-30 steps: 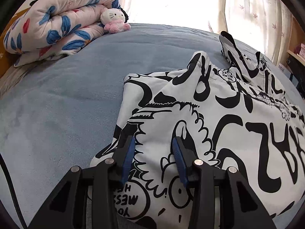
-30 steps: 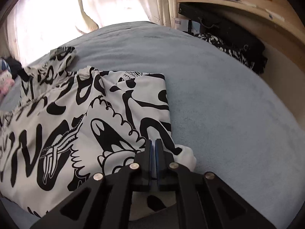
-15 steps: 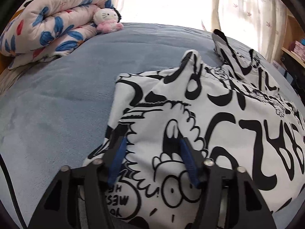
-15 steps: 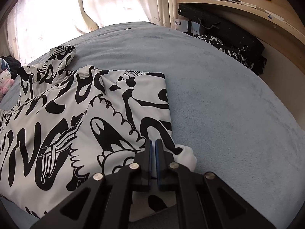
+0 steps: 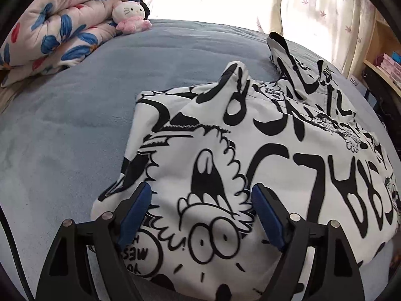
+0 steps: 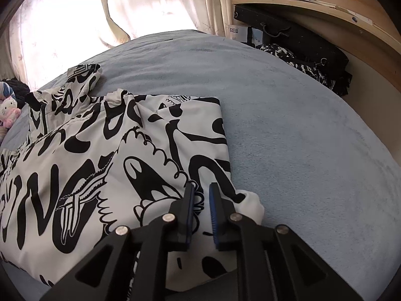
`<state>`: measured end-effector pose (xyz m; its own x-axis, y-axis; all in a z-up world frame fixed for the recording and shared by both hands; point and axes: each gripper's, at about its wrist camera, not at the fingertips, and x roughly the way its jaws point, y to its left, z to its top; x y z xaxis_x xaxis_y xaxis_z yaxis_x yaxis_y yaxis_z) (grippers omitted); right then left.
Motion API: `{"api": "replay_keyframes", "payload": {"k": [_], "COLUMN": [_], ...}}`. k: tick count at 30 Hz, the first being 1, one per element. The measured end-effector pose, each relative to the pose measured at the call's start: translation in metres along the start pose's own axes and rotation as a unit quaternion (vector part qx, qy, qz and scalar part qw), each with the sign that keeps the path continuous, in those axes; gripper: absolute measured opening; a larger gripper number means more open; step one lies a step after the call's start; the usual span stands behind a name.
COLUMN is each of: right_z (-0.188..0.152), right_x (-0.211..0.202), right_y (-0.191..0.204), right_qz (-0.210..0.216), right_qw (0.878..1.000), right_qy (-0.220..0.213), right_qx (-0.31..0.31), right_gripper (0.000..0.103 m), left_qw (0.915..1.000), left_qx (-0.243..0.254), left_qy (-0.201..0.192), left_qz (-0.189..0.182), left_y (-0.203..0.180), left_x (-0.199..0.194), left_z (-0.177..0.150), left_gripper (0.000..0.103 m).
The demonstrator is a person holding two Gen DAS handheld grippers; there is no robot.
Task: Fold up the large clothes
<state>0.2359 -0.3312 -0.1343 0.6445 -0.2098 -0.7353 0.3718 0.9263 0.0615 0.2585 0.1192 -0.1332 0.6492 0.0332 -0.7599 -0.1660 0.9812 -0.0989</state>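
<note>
The blue bedspread (image 5: 75,130) fills most of the room from where I stand, and on it lies the garment (image 5: 263,150), a big white piece covered in bold black cartoon faces and lettering, folded over on itself into a rough rectangle with one printed flap standing up at its far end. It lies straight ahead of both tongs and runs under their tips. The left gripper (image 5: 200,215) tilts down over the near edge of the cloth, its blue-padded jaws spread wide and having just been opening; the fabric sits between them but the pads do not press it. The right gripper (image 6: 201,208) leans down at a similar angle over the garment's near right corner, its jaws having just parted to a narrow gap, cloth visible in that gap but no longer pinched. Beyond the left tongs, to the far left, a flowered quilt (image 5: 62,25) is rolled up with a small pink-and-white plush toy (image 5: 130,16) against it. Only the right view shows, far right of its tongs, a wooden shelf (image 6: 325,10) with a black bag (image 6: 300,40) beneath it. Pale curtains (image 6: 155,7) hang behind the bed.
</note>
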Motion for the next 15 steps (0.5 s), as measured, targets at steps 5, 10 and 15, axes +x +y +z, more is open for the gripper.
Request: {"api": "replay_keyframes", "payload": {"k": [5, 10, 15], "right_z": [0.002, 0.009, 0.024], "right_x": [-0.002, -0.006, -0.015], "right_y": [0.010, 0.035, 0.063], "right_qz": [0.021, 0.029, 0.079], "right_qw": [1.000, 0.998, 0.993], "right_qy": [0.009, 0.036, 0.061], "right_qx": [-0.004, -0.039, -0.065], "right_gripper": [0.043, 0.059, 0.059], "left_qw": [0.9996, 0.9991, 0.9979], "left_qx": [0.001, -0.002, 0.048], "left_qy": [0.022, 0.031, 0.030], "left_qz": [-0.017, -0.028, -0.032], "left_y": [-0.006, -0.010, -0.026], "left_x": [-0.003, -0.011, -0.022], "left_z": [0.006, 0.020, 0.049], "left_gripper": [0.081, 0.081, 0.081]}}
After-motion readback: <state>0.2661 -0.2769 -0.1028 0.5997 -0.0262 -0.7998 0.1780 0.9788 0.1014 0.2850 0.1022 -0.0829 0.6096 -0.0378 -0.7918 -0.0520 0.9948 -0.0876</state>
